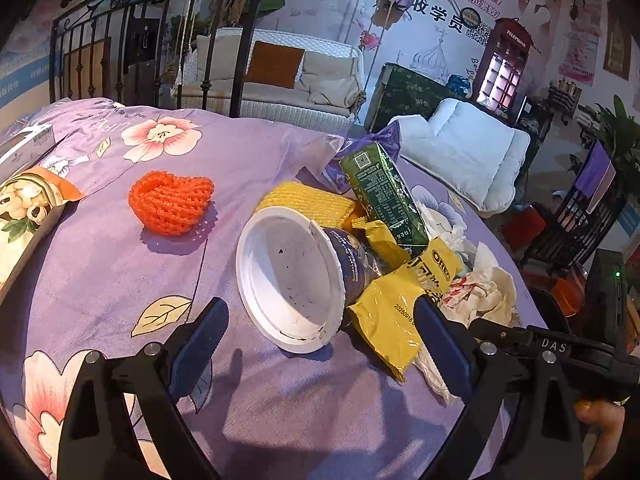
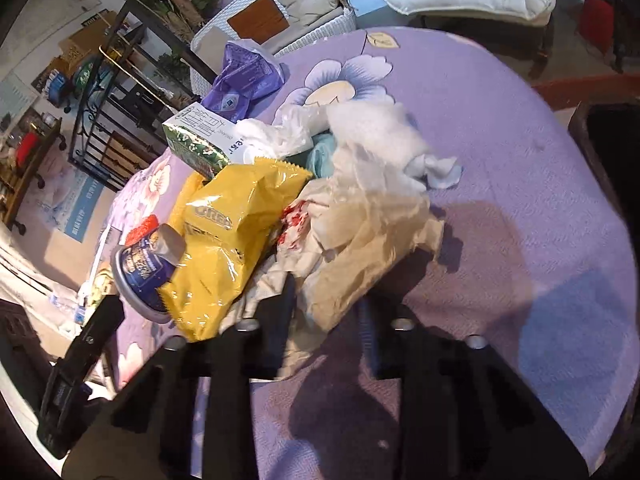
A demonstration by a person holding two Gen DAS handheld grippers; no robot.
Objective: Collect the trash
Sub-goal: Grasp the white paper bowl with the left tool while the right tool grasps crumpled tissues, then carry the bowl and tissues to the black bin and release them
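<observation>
Right gripper (image 2: 326, 304): narrow, pads closed on the near edge of the crumpled paper (image 2: 368, 216). Left gripper (image 1: 322, 314): wide open, holding nothing, with a finger on each side of the cup (image 1: 292, 272), not touching it.

Cup lying on its side, mouth toward the left camera, leaning against the yellow wrapper (image 1: 392, 320) and the green carton (image 1: 384, 196). All of it in one heap on the purple cloth (image 1: 120, 264), only the orange net (image 1: 170, 204) well apart.

Probably only a thin hold on loose paper, so likely to tear or slip out when lifted, or to drag the wrapper beside it. Round cup likely to roll away if pinched off centre. Also a danger of catching the wrapper together with the cup, because of the left gripper's right finger standing over it.
</observation>
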